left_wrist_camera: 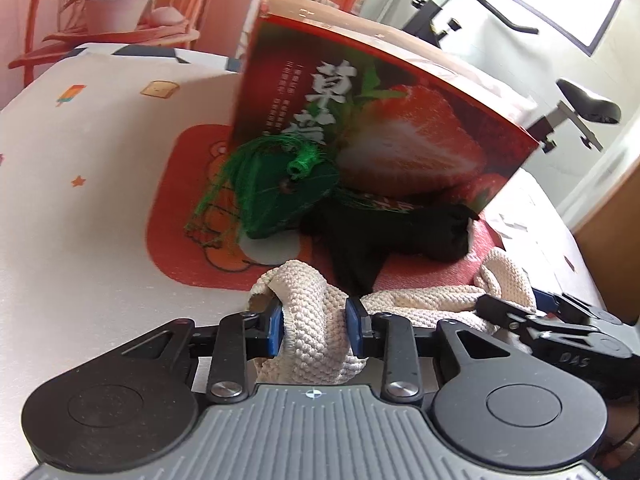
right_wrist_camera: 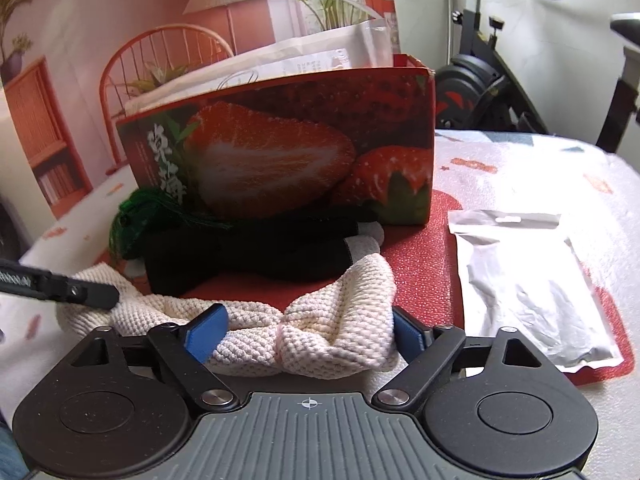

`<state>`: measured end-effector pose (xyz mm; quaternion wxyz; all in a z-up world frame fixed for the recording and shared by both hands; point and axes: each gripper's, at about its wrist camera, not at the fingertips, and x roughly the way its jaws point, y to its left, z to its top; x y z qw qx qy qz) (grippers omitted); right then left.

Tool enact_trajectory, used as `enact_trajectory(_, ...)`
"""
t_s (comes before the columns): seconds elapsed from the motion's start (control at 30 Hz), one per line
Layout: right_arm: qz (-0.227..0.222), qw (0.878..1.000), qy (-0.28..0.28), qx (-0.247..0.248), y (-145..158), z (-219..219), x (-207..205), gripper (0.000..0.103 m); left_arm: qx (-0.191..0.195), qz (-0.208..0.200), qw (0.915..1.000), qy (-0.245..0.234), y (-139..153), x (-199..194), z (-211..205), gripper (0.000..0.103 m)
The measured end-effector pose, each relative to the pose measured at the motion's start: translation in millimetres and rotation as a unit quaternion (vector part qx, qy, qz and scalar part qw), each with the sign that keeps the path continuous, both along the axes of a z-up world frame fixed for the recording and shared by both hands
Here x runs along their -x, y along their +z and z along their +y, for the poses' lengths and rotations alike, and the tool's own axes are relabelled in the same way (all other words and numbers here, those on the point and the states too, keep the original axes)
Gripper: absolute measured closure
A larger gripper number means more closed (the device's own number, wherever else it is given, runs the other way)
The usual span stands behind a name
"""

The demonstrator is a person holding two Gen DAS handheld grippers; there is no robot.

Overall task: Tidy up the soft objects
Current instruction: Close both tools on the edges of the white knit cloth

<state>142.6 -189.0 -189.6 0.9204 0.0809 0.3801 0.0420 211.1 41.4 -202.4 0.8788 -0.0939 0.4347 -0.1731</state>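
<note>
Cream knit headband (right_wrist_camera: 280, 332) lies at the near edge of the red mat (right_wrist_camera: 424, 264) on the surface (left_wrist_camera: 92, 184), in front of the strawberry box (right_wrist_camera: 288, 148).

Left tongs (left_wrist_camera: 314, 330) have one end of the band bunched between the blue pads (left_wrist_camera: 276, 330), narrow gap, fabric squeezed, so that end is gripped. Right tongs (right_wrist_camera: 308, 330) straddle the knotted middle, standing wide; the right-side pad touches the knit, the left-side pad looks just clear of it, though the angle makes that hard to call. Reads as not yet clamped.

Two-point hold makes sense: the band is floppy, and pinching one end plus the middle would let it be folded or lifted without sagging.

Behind it, black gloves (right_wrist_camera: 260, 248) lie against the box foot, with a green tasselled pouch (left_wrist_camera: 280, 196) propped on them, both untouched. Silver foil bag (right_wrist_camera: 528, 288) sits well apart on the mat's right side.

The box stands open-topped with white paper (right_wrist_camera: 320, 52) sticking out, likely the bin for the soft items. Sorting is at an early stage, with everything soft still outside it.
</note>
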Motion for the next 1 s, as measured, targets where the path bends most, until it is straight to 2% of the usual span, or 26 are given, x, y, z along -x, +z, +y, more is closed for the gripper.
enact_trajectory(0.07, 0.002, 1.0, -0.005, -0.018, 2, -5, -1, 0.03, -0.001, 0.0, 0.9999, 0.01, 0, -1, 4, 0.07)
enact_trajectory(0.2, 0.005, 0.999, -0.021, -0.046, 5, -15, -1, 0.054, -0.002, 0.001, 0.9997, 0.026, 1, -3, 12, 0.07)
enact_trajectory(0.27, 0.005, 0.998, -0.023, -0.055, 5, -17, 0, 0.059, 0.0, 0.003, 0.9996, 0.03, 1, -4, 15, 0.07)
enact_trajectory(0.33, 0.005, 0.998, -0.024, -0.059, 5, -19, 1, 0.069, 0.006, 0.01, 0.9994, 0.033, 2, -6, 18, 0.066)
enact_trajectory(0.5, 0.013, 0.999, -0.017, -0.048, 2, -15, 2, 0.071, 0.056, 0.04, 0.9962, 0.054, 1, -8, 35, 0.064)
enact_trajectory(0.7, 0.018, 0.999, -0.015, -0.046, 0, -14, 2, 0.071, 0.073, 0.044, 0.9938, 0.072, 4, -5, 48, 0.065)
enact_trajectory(0.83, 0.022, 0.998, -0.016, -0.048, 0, -14, 1, 0.07, 0.06, 0.061, 0.9944, 0.062, -4, -8, 39, 0.066)
enact_trajectory(0.9, 0.024, 0.998, -0.018, -0.053, 1, -16, 2, 0.069, 0.053, 0.057, 0.9953, 0.058, -4, -8, 37, 0.066)
enact_trajectory(0.97, 0.025, 0.998, -0.024, -0.061, 2, -19, 2, 0.068, 0.05, 0.055, 0.9955, 0.059, -5, -8, 38, 0.068)
enact_trajectory(1.0, 0.026, 0.997, -0.027, -0.064, 2, -21, 2, 0.068, 0.048, 0.053, 0.9955, 0.062, -5, -7, 38, 0.073)
